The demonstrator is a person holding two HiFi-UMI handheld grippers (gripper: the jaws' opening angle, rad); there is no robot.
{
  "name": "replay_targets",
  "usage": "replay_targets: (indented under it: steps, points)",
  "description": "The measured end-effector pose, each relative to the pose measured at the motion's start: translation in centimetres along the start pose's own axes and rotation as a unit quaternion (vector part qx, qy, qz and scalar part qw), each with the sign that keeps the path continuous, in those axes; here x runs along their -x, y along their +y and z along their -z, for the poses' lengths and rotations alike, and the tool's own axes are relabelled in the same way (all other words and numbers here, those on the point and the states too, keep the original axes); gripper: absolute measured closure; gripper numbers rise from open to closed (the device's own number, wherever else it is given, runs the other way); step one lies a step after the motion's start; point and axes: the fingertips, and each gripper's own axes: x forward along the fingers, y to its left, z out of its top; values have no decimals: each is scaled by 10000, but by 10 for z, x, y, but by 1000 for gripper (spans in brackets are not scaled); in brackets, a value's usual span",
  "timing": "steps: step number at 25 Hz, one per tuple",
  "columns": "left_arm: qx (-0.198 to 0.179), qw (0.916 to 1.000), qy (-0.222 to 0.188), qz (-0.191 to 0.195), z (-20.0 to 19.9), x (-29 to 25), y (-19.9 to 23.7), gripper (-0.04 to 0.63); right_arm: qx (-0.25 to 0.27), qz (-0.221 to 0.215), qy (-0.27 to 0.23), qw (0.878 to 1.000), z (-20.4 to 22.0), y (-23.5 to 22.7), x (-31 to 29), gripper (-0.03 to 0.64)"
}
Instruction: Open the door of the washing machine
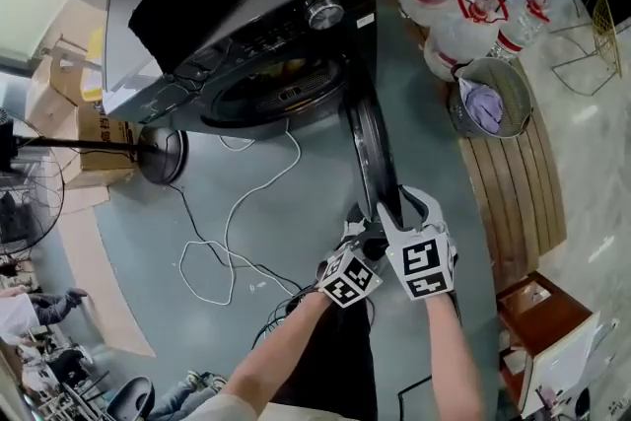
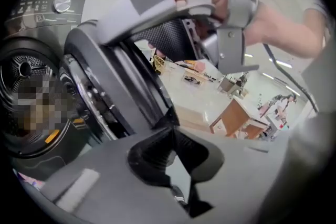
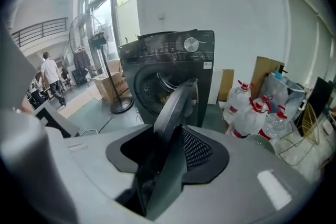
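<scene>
Head view: the washer (image 1: 246,25) stands at top with its door (image 1: 373,148) swung out, edge-on toward the person. The right hand-held gripper (image 1: 406,207) meets the door's near rim, and the left hand-held gripper (image 1: 360,246) sits just beside it, lower left. Only the right gripper view shows the grip: the door's rim runs between the jaws, which appear clamped on it. Only the left gripper view shows the left jaws together with nothing between them, along with the door's inner face, the drum (image 2: 26,86) and the right hand-held gripper overhead. Around: a white cable (image 1: 226,242) looped on the floor; a fan base (image 1: 161,156) at left; water bottles (image 1: 473,5) and a wire basket (image 1: 456,108) to the door's right, apart from it.
</scene>
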Motion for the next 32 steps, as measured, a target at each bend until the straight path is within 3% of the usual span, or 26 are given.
replay_targets:
  steps: [3,7,14,21,32]
  points:
    - [-46,9999,-79,-56,-6,4,15,538,-13,-71,143,9999,5,-11,7,459]
    - [-34,9977,-441,-521,-37,13,68,538,-70,52,152,9998,5,-37,15,474]
    - [100,9878,-1067,-1132,-111,24,139,538,-101,264,340,9990,13,-75,29,483]
    - [283,9777,-1362,-1573,-156,24,185,538,-47,613,405,9973,16,-126,45,483]
    - [377,9739,-1488,-1670,-208,1,231,537,-1,1398,479,9890,1,-216,47,482]
